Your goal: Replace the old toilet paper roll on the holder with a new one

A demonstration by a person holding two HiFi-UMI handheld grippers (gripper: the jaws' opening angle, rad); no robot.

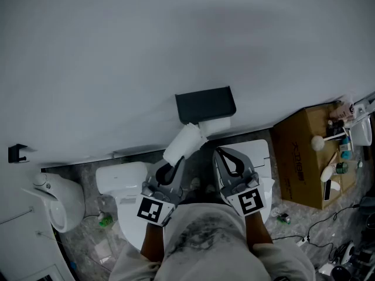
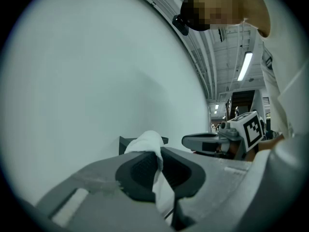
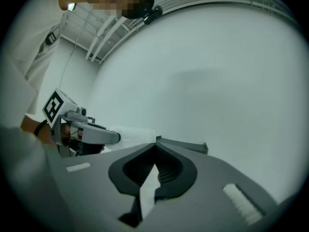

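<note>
A black holder (image 1: 205, 104) is fixed to the grey wall, with a white piece (image 1: 214, 126) just under it. My left gripper (image 1: 174, 170) is shut on the near end of a white toilet paper roll (image 1: 184, 142), which slants up towards the holder. In the left gripper view the roll (image 2: 145, 144) sticks out from between the jaws of the left gripper (image 2: 157, 166), in front of the holder (image 2: 124, 143). My right gripper (image 1: 218, 152) is shut beside the roll, just below the holder. In its own view the right gripper (image 3: 154, 166) shows a white sliver through the gap; whether that is pinched paper is unclear.
A white toilet (image 1: 120, 180) stands below my hands, and a white fixture (image 1: 58, 201) is at the left. A cardboard box (image 1: 302, 157) with brushes and bottles is at the right. Cables (image 1: 304, 239) lie on the stone floor.
</note>
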